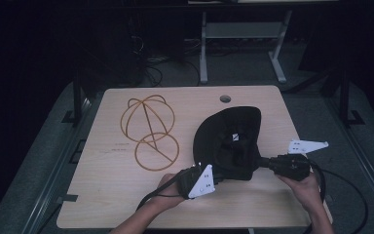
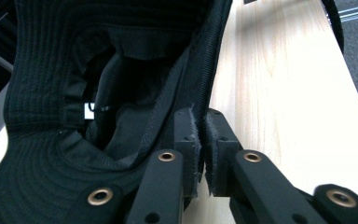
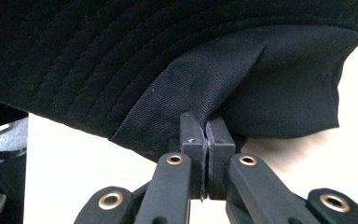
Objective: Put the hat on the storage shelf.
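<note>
Black fabric, a bucket hat (image 1: 229,141) turned inside up, lay on the right half of the pale wooden desk (image 1: 102,195), its brim reaching from the middle of the desk towards the near edge. The left gripper (image 1: 213,176) held the hat at its near left rim and the right gripper (image 1: 262,162) at its near right rim, each carried in one of the person's hands, which came in over the near edge of the desk.

The high view alone showed the rest of the desk: a golden wire hat stand (image 1: 149,132) of crossed hoops over a round base ring, lying towards the far left corner, well apart from the hat, and a round cable hole (image 1: 225,99) near the far edge. It also showed a small white label (image 1: 234,138) inside the crown.

The left gripper view looked into the hat's hollow, where the stitched brim (image 2: 32,182), the label (image 2: 89,111) and the folded lining were plain. Its jaws stood almost together, with the edge of the brim pinched between the pads (image 2: 185,140).

The right gripper view gave the outer side instead: rows of stitching on the brim (image 3: 74,60) and a fold of smoother twill (image 3: 205,88) drawn down into the jaws, which were pressed tight upon that cloth, with bright desk surface showing beneath.
</note>
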Demonstrator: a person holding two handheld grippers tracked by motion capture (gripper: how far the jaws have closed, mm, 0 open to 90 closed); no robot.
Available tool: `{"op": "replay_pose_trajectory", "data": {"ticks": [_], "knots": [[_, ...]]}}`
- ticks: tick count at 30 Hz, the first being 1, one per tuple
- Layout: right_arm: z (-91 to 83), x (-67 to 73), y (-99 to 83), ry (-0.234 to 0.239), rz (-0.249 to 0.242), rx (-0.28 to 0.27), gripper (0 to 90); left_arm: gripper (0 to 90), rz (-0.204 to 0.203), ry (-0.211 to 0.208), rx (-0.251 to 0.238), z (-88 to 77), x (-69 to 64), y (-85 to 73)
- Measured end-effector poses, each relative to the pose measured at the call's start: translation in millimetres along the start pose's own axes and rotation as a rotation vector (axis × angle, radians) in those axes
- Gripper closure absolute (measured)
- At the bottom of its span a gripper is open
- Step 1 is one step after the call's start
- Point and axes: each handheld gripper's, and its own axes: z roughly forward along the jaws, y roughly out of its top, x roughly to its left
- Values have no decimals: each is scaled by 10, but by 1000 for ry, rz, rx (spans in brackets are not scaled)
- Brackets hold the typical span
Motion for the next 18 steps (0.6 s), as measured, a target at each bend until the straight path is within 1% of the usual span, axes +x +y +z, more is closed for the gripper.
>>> {"op": "replay_pose_trajectory", "data": {"ticks": [2, 5, 6, 9, 12, 14, 16, 17, 18], "knots": [[-63, 9, 80, -4, -10, -31, 888, 811, -5, 8, -3, -17, 9, 4], [-104, 16, 127, -9, -14, -36, 889, 812, -15, 17, -6, -39, 27, 1], [-150, 24, 170, -7, -18, -60, 889, 810, -13, 22, -7, -44, 32, 1], [-189, 33, 210, -2, -18, -71, 890, 811, -18, 25, -8, -50, 35, 0], [-251, 58, 297, -12, -38, -70, 890, 804, -18, 27, -7, -63, 46, -3], [-304, 73, 362, -8, -46, -80, 890, 795, -33, 34, -10, -68, 60, -11], [-355, 98, 443, -23, -57, -80, 890, 790, -43, 35, -10, -78, 77, -22], [-372, 103, 468, -22, -61, -75, 890, 786, -42, 37, -6, -87, 88, -28], [-393, 112, 501, -33, -71, -71, 890, 776, -48, 39, -3, -94, 95, -35]]}}
